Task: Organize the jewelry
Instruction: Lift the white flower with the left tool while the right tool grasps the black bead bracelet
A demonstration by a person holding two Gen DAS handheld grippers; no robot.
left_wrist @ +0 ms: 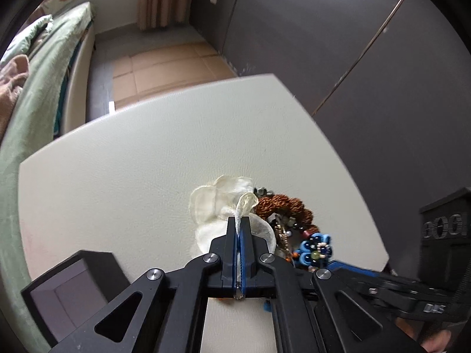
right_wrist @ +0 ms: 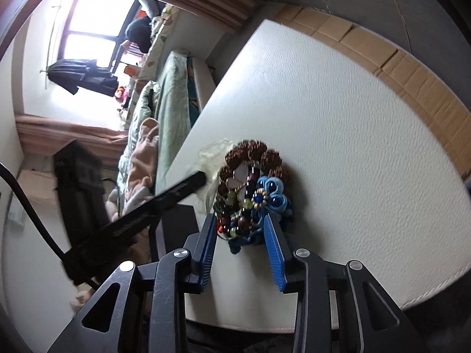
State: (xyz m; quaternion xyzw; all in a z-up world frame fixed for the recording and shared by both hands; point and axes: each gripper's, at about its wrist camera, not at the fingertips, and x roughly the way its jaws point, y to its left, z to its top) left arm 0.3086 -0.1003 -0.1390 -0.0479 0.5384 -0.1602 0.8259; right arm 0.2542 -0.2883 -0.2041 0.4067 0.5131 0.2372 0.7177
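- Bedroom surroundings are seen around a white textured tabletop (left_wrist: 123, 176): a bed with green bedding (left_wrist: 44, 67) lies beyond the far edge, flattened cardboard (left_wrist: 164, 67) covers the floor, and a dark grey wall (left_wrist: 338, 44) stands to one side.
- Near the front edge of the tabletop a heap of jewelry is gathered: a cream sheer fabric flower (left_wrist: 217, 203), a rust-brown beaded ring (left_wrist: 282, 206), a blue knotted-cord flower with a bead centre (left_wrist: 316, 247), and mixed glass beads.
- A thin petal of the cream sheer fabric flower is pinched between the blue pads of the left gripper (left_wrist: 239, 223), whose jaws are fully closed on it.
- The right gripper (right_wrist: 241, 229) is held low over the heap with its jaws partly apart; the blue knotted-cord flower (right_wrist: 270, 194) and dark cord tail lie between the blue ribbed pads.
- Whether those pads press on the cord cannot be told; a gap shows on the left side.
- A black box with a grey interior (left_wrist: 67, 288) stands on the tabletop just left of the left gripper.
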